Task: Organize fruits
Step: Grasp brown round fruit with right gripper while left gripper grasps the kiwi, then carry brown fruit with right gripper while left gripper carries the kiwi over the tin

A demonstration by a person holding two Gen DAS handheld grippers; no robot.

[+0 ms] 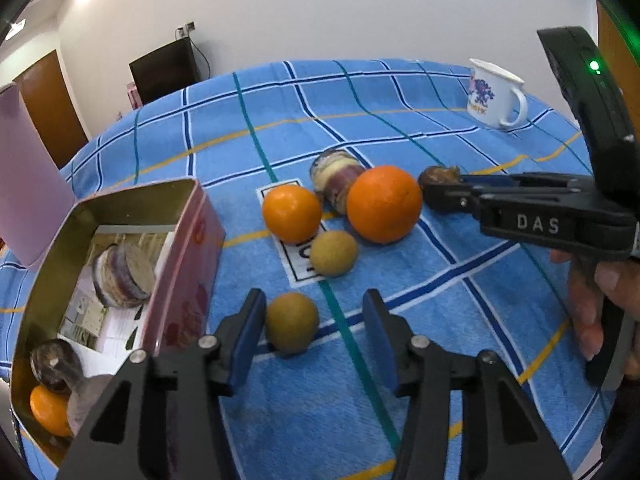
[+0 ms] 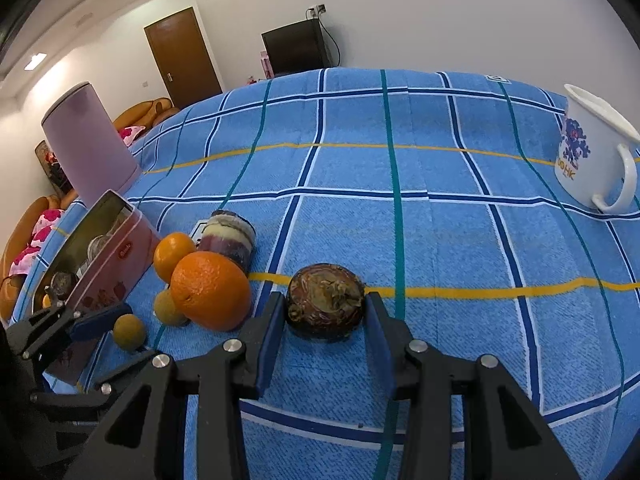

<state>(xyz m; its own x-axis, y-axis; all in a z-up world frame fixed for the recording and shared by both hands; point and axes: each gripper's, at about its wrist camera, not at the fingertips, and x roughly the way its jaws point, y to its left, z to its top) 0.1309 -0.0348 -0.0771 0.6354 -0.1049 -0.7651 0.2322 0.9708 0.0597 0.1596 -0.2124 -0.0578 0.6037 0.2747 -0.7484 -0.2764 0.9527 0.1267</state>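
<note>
Right gripper (image 2: 326, 334) pinches the dark mangosteen (image 2: 326, 306) at its sides, resting on the blue cloth (image 2: 440, 240). Rind looks hard and light; a grip across the widest part seems safest. Left gripper (image 1: 314, 336) is spread, with a small brown fruit (image 1: 291, 322) touching its left pad, near the tin (image 1: 120, 200).

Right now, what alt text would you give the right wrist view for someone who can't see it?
The right gripper is shut on a dark brown round fruit resting on a blue checked cloth. To its left lie a large orange, a smaller orange, two small tan fruits and an open pink tin; a white mug stands far right.
</note>
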